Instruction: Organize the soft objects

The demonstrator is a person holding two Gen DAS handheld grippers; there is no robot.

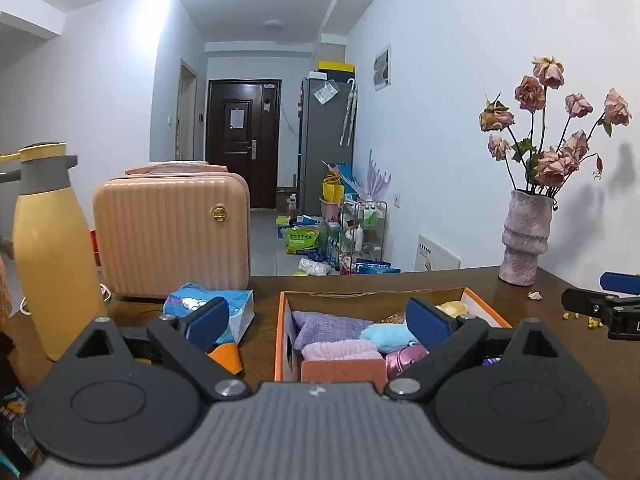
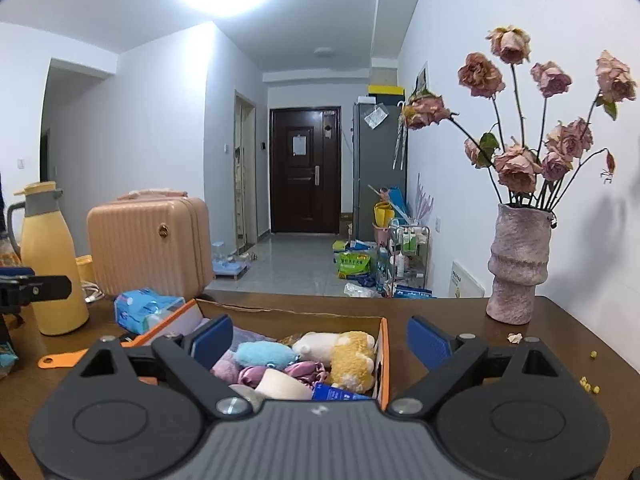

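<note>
The left gripper point(image 1: 318, 322) has its jaws spread wide and released, nothing between the blue pads; its right pad sits in front of the orange box point(image 1: 281, 332), its left pad in front of the blue tissue pack point(image 1: 188, 300). The right gripper point(image 2: 320, 342) is likewise wide and empty, its left pad over the box's inside, its right pad beyond the box's orange wall point(image 2: 383, 360).

The box lies low in both frames at centre, holding the soft objects: a purple cloth point(image 1: 328, 324), a pink towel point(image 1: 340, 350), a blue plush point(image 2: 264, 354) and a yellow-and-white plush point(image 2: 348, 354), packed close together.

On the table point(image 2: 460, 316), the lower right of the right view is bare wood with a few scattered crumbs, up to the table's far edge and right edge. The vase of dried roses point(image 2: 516, 268) stands at the far right edge. Left of the box are the pink case point(image 1: 172, 236) and yellow flask point(image 1: 52, 256), crowding that side.
</note>
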